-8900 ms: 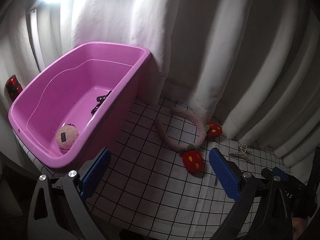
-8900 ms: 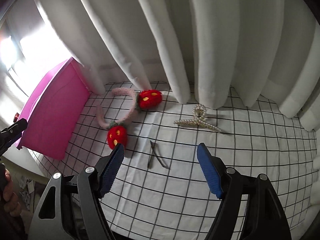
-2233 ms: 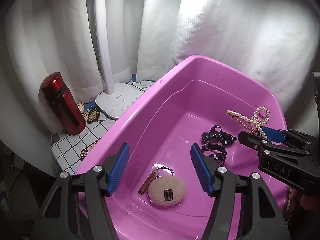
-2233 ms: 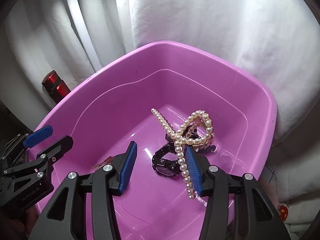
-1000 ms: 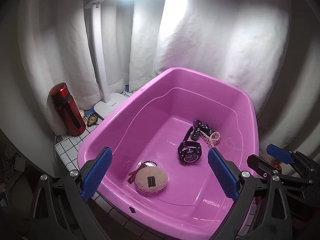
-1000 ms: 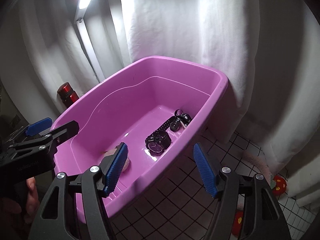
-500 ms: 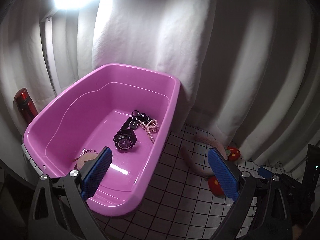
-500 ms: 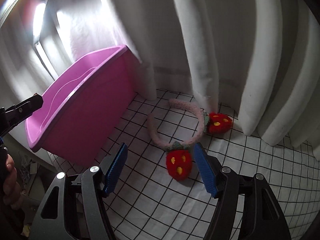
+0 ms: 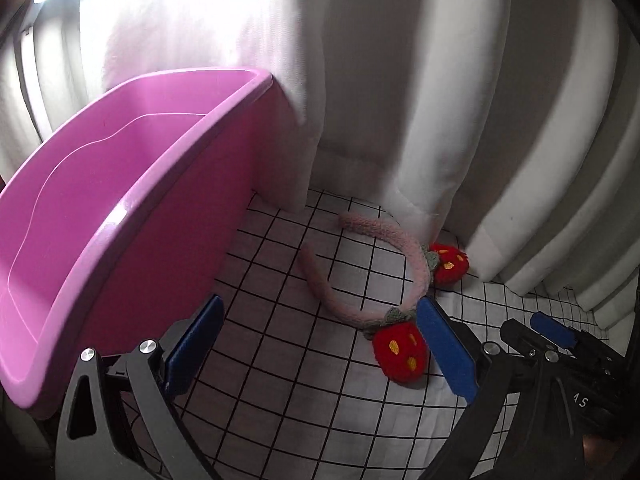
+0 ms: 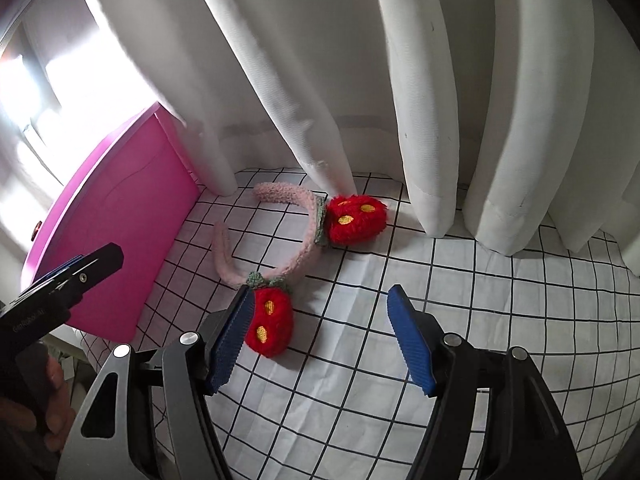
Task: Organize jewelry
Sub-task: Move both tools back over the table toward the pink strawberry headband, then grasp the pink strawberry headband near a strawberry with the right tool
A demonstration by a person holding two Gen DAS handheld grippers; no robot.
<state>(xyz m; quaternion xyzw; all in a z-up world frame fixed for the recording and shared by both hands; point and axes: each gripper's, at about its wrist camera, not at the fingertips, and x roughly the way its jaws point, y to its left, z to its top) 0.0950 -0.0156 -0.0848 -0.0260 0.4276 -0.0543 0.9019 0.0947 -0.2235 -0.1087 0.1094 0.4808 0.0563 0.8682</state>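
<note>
A pink tub [image 9: 132, 216] fills the left of the left wrist view; only its bare inner wall shows, its floor hidden. Right of it, at centre frame on the checked cloth [image 9: 288, 360], lies a pink headband [image 9: 404, 248] with two red strawberries. The left gripper [image 9: 320, 344] and the right gripper [image 10: 320, 340] both hang with fingers apart, holding nothing.

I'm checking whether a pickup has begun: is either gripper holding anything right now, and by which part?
Nothing is held. The left gripper and right gripper both have open, empty jaws; the headband lies untouched on the checked cloth.
</note>
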